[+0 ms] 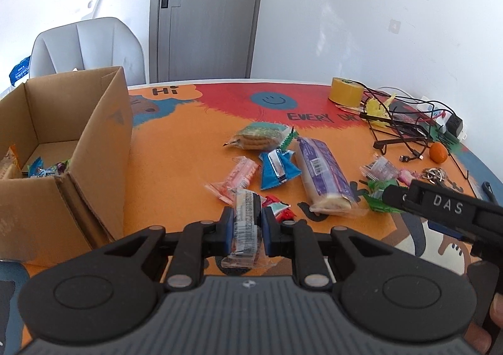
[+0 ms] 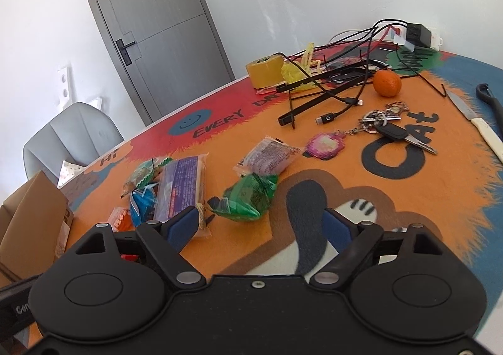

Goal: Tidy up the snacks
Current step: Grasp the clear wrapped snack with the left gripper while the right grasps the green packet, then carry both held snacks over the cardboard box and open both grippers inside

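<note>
The left gripper has its jaws clenched on a clear snack packet beside the cardboard box. The right gripper hangs with jaws released near a green packet on the surface.

The left gripper is a black plastic body with a ribbed grey panel across the near edge, marked in the middle by a small pale emblem. Two rounded black housings flank it, each with a raised circular disc. Black link bars run forward from silver round pivot pins to two short fingers faced with blue pads. The right gripper has the same build: smooth black casing, twin domed discs, silver pivot pins, one small screw at the centre and blue-padded fingers. Seen from the left wrist camera, its side bears white letters reading DAS.
</note>
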`<state>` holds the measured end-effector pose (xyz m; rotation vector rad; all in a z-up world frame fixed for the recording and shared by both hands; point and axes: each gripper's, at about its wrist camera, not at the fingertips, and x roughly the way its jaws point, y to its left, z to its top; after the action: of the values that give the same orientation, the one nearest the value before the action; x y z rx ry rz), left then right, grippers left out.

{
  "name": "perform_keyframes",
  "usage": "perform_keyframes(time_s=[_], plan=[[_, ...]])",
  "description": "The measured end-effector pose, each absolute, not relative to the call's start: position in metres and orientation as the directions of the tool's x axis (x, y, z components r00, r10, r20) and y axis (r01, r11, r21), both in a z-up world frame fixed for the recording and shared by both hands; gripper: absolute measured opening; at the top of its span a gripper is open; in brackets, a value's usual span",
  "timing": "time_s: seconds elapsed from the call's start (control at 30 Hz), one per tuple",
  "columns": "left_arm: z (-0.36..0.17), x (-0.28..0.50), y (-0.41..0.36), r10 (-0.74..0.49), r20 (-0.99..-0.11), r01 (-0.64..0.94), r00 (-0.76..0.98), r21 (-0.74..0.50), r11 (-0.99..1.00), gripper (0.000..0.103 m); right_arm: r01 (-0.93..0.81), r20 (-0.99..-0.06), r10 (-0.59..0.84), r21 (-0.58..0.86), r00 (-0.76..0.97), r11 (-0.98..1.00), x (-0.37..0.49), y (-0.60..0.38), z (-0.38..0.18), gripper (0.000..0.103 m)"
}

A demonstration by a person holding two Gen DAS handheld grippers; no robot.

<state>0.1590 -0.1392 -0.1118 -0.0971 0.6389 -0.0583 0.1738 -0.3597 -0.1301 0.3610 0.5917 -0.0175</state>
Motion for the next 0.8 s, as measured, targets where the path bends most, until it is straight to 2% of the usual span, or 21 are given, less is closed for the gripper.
perform_keyframes(time_s=[0.1,0.2,0.27,0.3,0.37,0.8], plan=[[-0.110,0.161,-0.134,-0.073,-0.589,0.007,0.805,-0.113,0.994,0.017,0.115,-0.554,0.092,0.328,0.827,0.938,0.185,-0.356,-0.129,0.085],[-0.106,0.158,-0.127,-0.063,-0.580,-0.007,0.812,-0.118,0.993,0.017,0.128,-0.578,0.083,0.315,0.812,0.941,0.196,-0.354,-0.132,0.075],[-0.103,0.155,-0.123,-0.063,-0.573,-0.013,0.817,-0.127,0.992,0.017,0.120,-0.596,0.100,0.319,0.797,0.940,0.200,-0.352,-0.137,0.046],[-0.101,0.154,-0.121,-0.063,-0.570,-0.015,0.819,-0.131,0.991,0.017,0.116,-0.605,0.113,0.326,0.788,0.938,0.200,-0.352,-0.140,0.037],[-0.098,0.151,-0.117,-0.063,-0.562,-0.018,0.825,-0.137,0.990,0.017,0.111,-0.594,0.107,0.319,0.797,0.941,0.192,-0.350,-0.138,0.031],[-0.066,0.121,-0.088,-0.092,-0.479,-0.010,0.873,-0.208,0.978,0.017,0.001,-0.505,0.155,0.295,0.849,0.955,0.153,-0.319,-0.098,0.029]])
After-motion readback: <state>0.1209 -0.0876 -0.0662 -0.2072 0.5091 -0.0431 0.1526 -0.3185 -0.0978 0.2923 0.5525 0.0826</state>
